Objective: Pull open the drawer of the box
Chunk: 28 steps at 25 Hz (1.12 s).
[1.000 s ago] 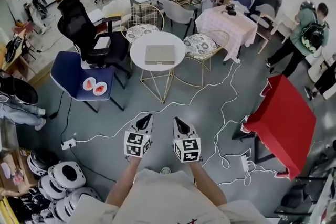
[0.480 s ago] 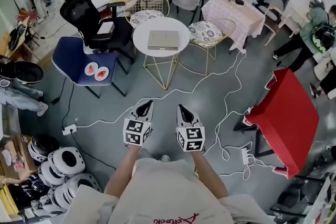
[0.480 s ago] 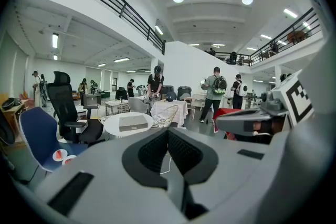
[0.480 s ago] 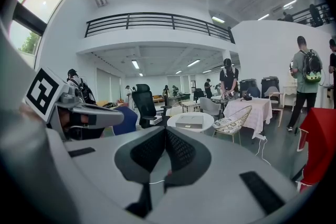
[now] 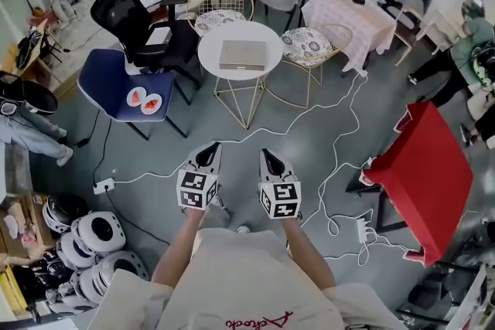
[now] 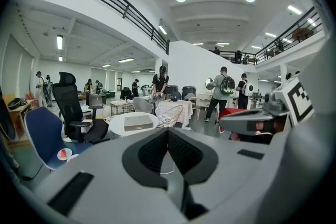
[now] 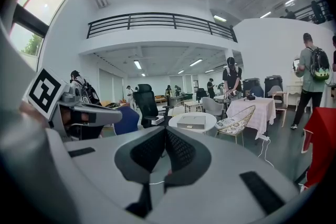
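Observation:
A flat grey box [image 5: 242, 55] lies on a small round white table [image 5: 211, 58] some way ahead of me. It also shows far off as the box [image 6: 137, 122] in the left gripper view and the box [image 7: 191, 121] in the right gripper view. My left gripper [image 5: 209, 150] and right gripper [image 5: 267, 157] are held side by side over the floor, well short of the table. Both point toward it. Each has its jaws closed together with nothing between them.
A blue chair [image 5: 116, 89] holding two small plates stands left of the table, a black office chair [image 5: 131, 11] behind it. Wire chairs [image 5: 309, 50] flank the table. White cables [image 5: 340, 127] trail over the floor. A red table [image 5: 425, 174] stands at right. People move in the background.
The table and box have shifted slightly up and right in the head view as I near them. Both grippers stay shut and side by side.

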{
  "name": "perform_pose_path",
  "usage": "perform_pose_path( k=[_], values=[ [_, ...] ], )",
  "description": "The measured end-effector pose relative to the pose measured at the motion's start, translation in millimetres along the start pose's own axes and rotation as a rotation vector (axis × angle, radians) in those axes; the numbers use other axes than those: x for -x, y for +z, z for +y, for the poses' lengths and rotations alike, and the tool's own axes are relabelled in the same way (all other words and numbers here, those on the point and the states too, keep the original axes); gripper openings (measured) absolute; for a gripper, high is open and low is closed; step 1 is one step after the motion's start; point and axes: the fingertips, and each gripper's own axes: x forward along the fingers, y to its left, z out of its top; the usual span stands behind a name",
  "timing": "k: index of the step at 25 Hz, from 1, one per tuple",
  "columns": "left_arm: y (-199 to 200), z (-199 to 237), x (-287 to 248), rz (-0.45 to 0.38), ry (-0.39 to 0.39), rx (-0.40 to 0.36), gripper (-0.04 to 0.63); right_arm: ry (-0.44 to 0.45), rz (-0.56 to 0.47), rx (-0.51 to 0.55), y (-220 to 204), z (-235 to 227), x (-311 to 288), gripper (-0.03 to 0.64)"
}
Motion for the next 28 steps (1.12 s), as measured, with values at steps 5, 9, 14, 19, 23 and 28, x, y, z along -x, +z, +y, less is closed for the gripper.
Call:
perform_pose_path(
  k=[5,9,14,19,23,28],
  values=[
    [6,10,-11,-0.004,0.005,-0.010,0.011,-0.007,-0.004,0.003,5,-11,-9,0.015],
    [12,21,-20,-0.009,0.013,-0.016,0.011,-0.016,0.001,0.007,6,-21,-16,0.015],
    [14,37,-35,-0.019,0.014,-0.015,0.011,-0.019,0.012,0.018,4,-25,-34,0.015],
    [12,56,-61,-0.023,0.001,-0.004,0.011,-0.022,0.020,0.035,5,-28,-62,0.015],
    [11,77,-92,-0.018,-0.015,0.008,0.011,-0.028,0.039,0.048,5,-36,-95,0.015],
    [14,114,-141,-0.001,-0.039,0.023,0.011,-0.053,0.066,0.041,9,-53,-151,0.015]
  ],
)
